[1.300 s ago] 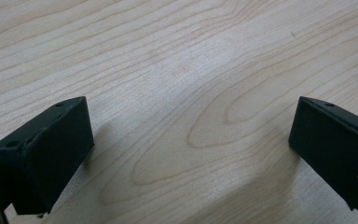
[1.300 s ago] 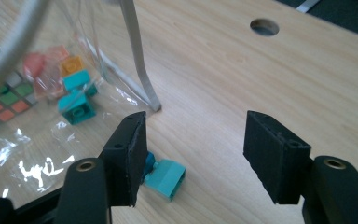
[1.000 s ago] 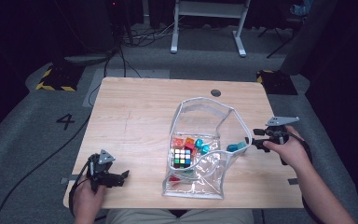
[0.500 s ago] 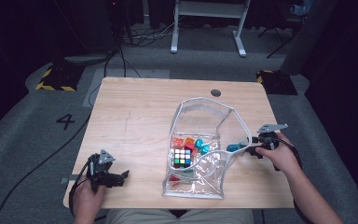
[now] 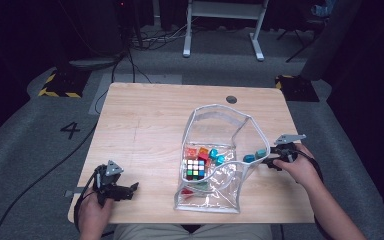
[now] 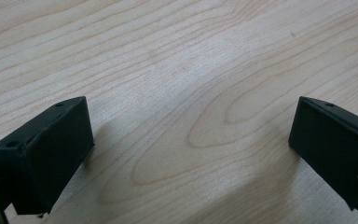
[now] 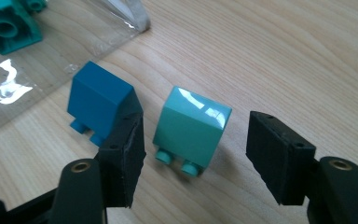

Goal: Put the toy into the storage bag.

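Note:
A clear plastic zip bag lies open on the wooden table, holding a Rubik's cube and several coloured bricks. Just right of the bag lie a dark blue brick and a light teal brick. My right gripper is open, its jaws standing either side of the light teal brick without touching it; the dark blue brick lies just outside one jaw. My left gripper rests open over bare wood near the table's front left corner.
A round cable hole sits near the table's far edge. A teal brick shows through the bag's plastic in the right gripper view. Beyond the table stand a white frame and cables on the grey floor.
My right gripper has moved left toward the bag and lowered around the light teal brick. The left gripper has stayed put.

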A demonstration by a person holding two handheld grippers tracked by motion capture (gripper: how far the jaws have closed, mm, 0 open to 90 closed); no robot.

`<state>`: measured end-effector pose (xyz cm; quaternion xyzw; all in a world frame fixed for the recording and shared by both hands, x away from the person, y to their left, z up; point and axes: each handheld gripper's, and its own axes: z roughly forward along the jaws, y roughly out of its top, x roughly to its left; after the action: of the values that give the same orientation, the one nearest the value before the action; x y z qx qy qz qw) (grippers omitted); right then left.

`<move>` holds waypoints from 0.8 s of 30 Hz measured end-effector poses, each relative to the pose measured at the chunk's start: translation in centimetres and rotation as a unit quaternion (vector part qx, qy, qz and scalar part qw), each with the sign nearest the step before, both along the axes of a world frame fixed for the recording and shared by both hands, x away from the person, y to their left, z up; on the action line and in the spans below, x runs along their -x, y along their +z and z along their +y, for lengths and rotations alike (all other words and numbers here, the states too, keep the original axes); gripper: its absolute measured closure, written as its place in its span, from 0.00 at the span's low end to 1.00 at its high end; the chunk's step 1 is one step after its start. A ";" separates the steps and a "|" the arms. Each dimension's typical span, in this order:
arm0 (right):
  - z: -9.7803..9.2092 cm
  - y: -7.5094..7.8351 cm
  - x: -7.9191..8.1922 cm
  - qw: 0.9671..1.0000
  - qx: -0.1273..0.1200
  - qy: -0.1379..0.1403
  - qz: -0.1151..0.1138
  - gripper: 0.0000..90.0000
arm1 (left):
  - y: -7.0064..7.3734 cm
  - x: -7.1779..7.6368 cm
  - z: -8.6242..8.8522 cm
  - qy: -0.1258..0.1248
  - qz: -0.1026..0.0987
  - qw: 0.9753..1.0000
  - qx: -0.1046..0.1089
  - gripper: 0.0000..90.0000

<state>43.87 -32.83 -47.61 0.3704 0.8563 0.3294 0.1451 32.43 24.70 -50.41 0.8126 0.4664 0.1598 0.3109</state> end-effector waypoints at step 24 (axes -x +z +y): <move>0.0 3.0 1.0 1.000 0.000 0.009 -0.013 0.66 | 0.0 0.0 0.0 0.000 0.000 1.000 0.000 0.00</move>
<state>42.83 -32.81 -44.66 0.3589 0.8575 0.3356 0.1528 32.43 24.70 -50.40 0.8125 0.4667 0.1599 0.3107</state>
